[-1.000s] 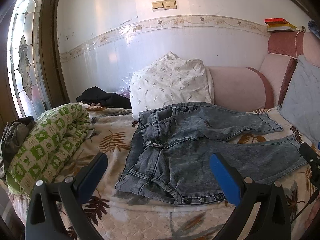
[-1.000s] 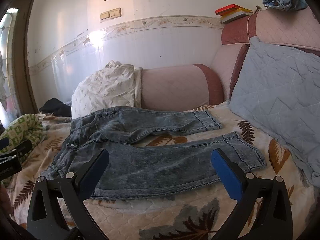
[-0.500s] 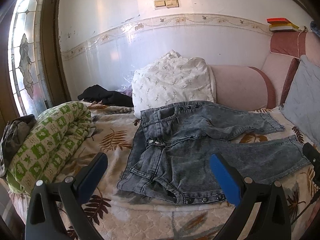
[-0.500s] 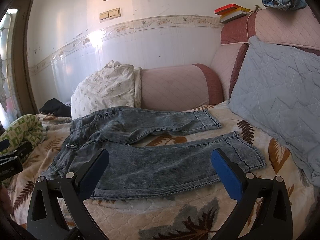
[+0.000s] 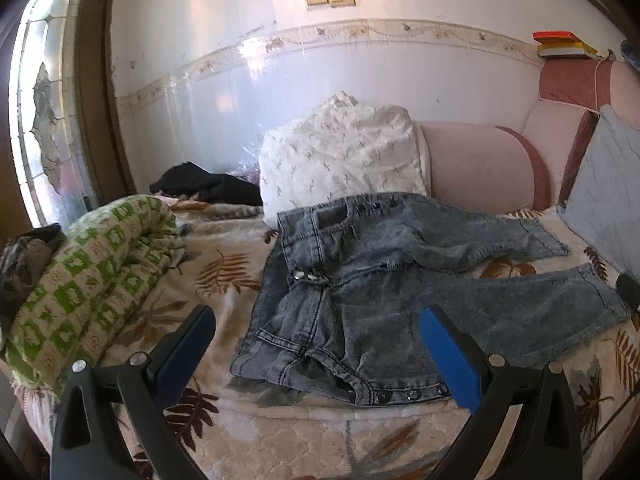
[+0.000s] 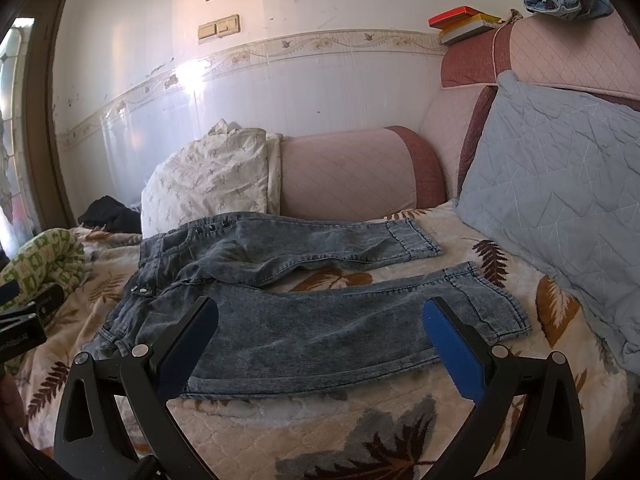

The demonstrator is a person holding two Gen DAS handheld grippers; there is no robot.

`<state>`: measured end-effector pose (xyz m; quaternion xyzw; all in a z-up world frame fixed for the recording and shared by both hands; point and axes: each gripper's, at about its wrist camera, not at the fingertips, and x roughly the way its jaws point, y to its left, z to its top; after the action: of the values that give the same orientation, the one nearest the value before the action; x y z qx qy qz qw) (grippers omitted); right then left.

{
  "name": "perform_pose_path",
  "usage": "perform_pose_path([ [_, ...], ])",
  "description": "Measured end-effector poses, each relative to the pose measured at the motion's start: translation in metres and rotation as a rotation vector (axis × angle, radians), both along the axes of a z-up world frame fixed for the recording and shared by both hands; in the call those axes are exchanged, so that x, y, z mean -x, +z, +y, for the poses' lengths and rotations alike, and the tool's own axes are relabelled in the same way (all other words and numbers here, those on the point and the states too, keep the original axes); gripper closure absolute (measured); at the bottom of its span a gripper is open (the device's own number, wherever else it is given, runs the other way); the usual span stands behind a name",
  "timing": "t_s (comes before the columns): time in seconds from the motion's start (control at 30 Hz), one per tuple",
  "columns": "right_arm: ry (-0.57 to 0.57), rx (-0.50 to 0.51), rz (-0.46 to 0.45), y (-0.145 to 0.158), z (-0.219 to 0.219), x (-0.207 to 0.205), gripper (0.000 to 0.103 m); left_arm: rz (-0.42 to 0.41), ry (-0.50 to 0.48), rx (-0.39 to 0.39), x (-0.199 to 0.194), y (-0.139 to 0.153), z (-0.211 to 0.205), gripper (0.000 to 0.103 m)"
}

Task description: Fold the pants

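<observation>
Grey-blue denim pants (image 5: 400, 280) lie spread on a leaf-patterned bed cover (image 5: 224, 272), waist to the left, both legs stretching right. In the right wrist view the pants (image 6: 320, 320) show the near leg in front and the far leg behind it, apart. My left gripper (image 5: 316, 344) hovers open above the near waist corner, nothing between its blue pads. My right gripper (image 6: 320, 332) stands open over the near leg, holding nothing. The left gripper's body (image 6: 24, 324) shows at the left edge of the right wrist view.
A rolled green-and-white blanket (image 5: 88, 280) lies left of the pants. A white patterned pillow (image 5: 340, 160) and dark clothing (image 5: 204, 188) sit behind. A blue-grey quilted cushion (image 6: 560, 200) leans at the right against the pink headboard (image 6: 348, 176). Books (image 6: 460, 20) rest on top.
Both views have shifted only slightly; the left wrist view drifted a little so the pants sit marginally further right and higher. The pants have not moved and both grippers stay open.
</observation>
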<state>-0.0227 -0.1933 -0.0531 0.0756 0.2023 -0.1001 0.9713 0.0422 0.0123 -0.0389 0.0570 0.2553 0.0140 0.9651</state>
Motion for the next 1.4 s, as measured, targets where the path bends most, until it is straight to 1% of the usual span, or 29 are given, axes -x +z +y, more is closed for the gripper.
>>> perform_pose_path([
  [0.07,-0.009,0.001,-0.003,0.001,-0.003,0.001,0.000,0.009,-0.019,0.000,-0.006,-0.009,0.006,0.000],
  [0.13,-0.025,0.006,-0.002,0.002,-0.008,0.001,0.000,0.036,-0.024,-0.007,-0.015,-0.019,0.012,0.000],
  [0.2,-0.043,0.006,0.003,0.001,-0.015,0.001,0.000,0.052,-0.036,0.022,-0.022,-0.028,0.023,0.000],
  [0.3,-0.079,-0.014,0.018,0.000,-0.033,-0.002,0.000,0.074,-0.011,0.003,-0.034,-0.044,0.034,0.000],
  [0.37,-0.109,-0.034,0.031,-0.002,-0.048,-0.005,0.000,0.094,-0.001,0.005,-0.042,-0.050,0.042,0.000],
  [0.43,-0.137,-0.061,0.049,-0.004,-0.062,-0.008,0.000,0.118,0.006,0.019,-0.049,-0.054,0.049,0.000],
  [0.5,-0.159,-0.092,0.075,-0.008,-0.075,-0.014,0.000,0.143,0.013,0.055,-0.057,-0.055,0.058,0.000],
  [0.57,-0.149,-0.137,0.114,-0.014,-0.089,-0.026,0.000,0.155,0.033,0.071,-0.068,-0.054,0.068,0.000],
  [0.67,-0.100,-0.202,0.181,-0.023,-0.109,-0.047,0.000,0.178,0.080,0.083,-0.093,-0.047,0.085,0.000],
  [0.73,-0.079,-0.228,0.199,-0.027,-0.117,-0.061,0.000,0.186,0.105,0.081,-0.116,-0.039,0.094,0.000],
  [0.83,-0.031,-0.220,0.230,-0.025,-0.124,-0.087,0.000,0.198,0.128,0.019,-0.162,-0.027,0.100,0.000],
  [0.9,0.009,-0.204,0.243,-0.022,-0.129,-0.105,0.000,0.231,0.126,0.001,-0.197,-0.023,0.101,0.000],
  [0.97,0.044,-0.174,0.275,-0.019,-0.133,-0.126,0.000,0.288,0.123,0.030,-0.234,-0.021,0.103,0.000],
  [1.03,0.073,-0.135,0.308,-0.017,-0.139,-0.149,0.000,0.349,0.121,0.084,-0.272,-0.023,0.108,0.000],
  [1.13,0.070,-0.086,0.341,-0.012,-0.151,-0.181,0.000,0.410,0.139,0.160,-0.319,-0.033,0.114,0.000],
  [1.17,0.067,-0.083,0.343,-0.009,-0.156,-0.192,0.000,0.426,0.153,0.185,-0.332,-0.037,0.117,0.001],
  [1.23,0.055,-0.067,0.338,-0.006,-0.165,-0.209,0.000,0.454,0.162,0.254,-0.355,-0.047,0.121,0.008],
  [1.27,0.055,-0.053,0.338,-0.005,-0.171,-0.220,0.000,0.475,0.159,0.290,-0.364,-0.053,0.122,0.013],
  [1.3,0.052,-0.043,0.338,-0.006,-0.175,-0.228,0.000,0.492,0.159,0.310,-0.372,-0.059,0.123,0.018],
  [1.33,0.045,-0.033,0.346,-0.008,-0.181,-0.239,0.000,0.511,0.157,0.321,-0.378,-0.065,0.121,0.021],
  [1.4,0.032,-0.034,0.361,-0.013,-0.191,-0.255,0.000,0.541,0.131,0.353,-0.387,-0.076,0.119,0.041],
])
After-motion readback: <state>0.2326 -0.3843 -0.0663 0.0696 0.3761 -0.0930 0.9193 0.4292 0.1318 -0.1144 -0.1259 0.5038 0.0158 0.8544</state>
